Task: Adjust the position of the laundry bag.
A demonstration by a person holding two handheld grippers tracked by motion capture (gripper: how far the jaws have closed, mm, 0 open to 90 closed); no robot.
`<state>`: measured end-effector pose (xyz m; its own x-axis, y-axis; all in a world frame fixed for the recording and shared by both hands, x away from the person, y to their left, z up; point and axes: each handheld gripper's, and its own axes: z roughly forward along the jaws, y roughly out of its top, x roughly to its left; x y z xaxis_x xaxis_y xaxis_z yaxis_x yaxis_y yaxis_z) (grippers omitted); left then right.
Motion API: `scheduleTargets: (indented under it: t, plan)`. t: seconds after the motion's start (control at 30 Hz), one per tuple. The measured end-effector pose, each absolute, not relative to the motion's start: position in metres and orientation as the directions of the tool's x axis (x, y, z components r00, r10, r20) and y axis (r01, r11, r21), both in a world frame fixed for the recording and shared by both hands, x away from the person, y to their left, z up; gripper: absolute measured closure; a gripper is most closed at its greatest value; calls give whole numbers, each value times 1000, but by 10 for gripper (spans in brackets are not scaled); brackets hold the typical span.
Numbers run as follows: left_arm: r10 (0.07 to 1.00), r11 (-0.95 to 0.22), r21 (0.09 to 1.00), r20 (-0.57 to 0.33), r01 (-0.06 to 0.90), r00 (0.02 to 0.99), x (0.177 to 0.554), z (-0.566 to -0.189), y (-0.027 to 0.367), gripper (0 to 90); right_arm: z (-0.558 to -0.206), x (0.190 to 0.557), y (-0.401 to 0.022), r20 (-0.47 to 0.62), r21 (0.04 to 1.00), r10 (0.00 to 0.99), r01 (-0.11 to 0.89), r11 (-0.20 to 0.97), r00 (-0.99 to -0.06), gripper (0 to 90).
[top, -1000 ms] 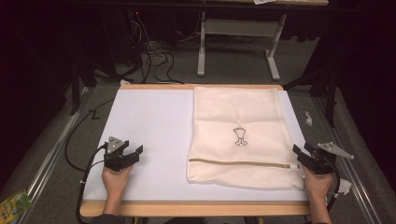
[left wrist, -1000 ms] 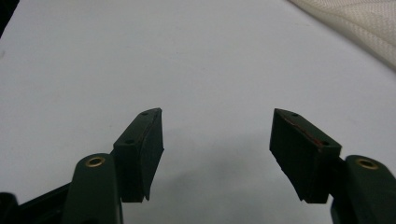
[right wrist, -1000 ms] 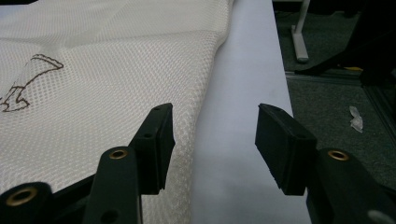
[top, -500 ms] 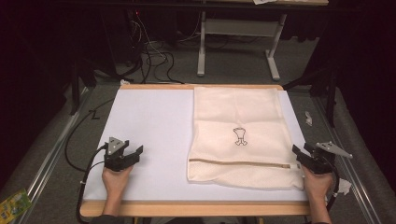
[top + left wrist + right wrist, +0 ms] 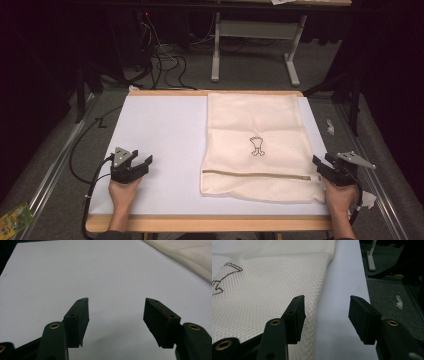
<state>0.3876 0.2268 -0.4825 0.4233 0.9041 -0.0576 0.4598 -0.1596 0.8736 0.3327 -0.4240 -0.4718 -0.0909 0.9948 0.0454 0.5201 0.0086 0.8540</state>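
One mesh bag [image 5: 257,145], two gaping grippers: left gripper [image 5: 142,164], right gripper [image 5: 321,166]

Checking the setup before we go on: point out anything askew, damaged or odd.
Little stands out. The mesh bag lies flat on the white table, its near end flaring slightly wider. A red streak marks one pad of the left tool. A crumpled white scrap lies on the floor.
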Motion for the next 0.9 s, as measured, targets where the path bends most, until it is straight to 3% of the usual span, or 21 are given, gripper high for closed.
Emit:
scheduleTargets:
  t: [0.6,0.7,0.9]
  plan:
    - [872,-132,852,-144,506,469,391,-476,214,373,-470,334,-425,69,844,993,536,-9,-91,490]
    - [859,-170,850,-120,498,498,391,-471,205,373,-467,332,-426,83,845,993,534,-24,-86,490]
    - [829,-200,843,-127,500,545,392,-464,187,395,-466,331,-423,74,834,991,552,-1,-109,559]
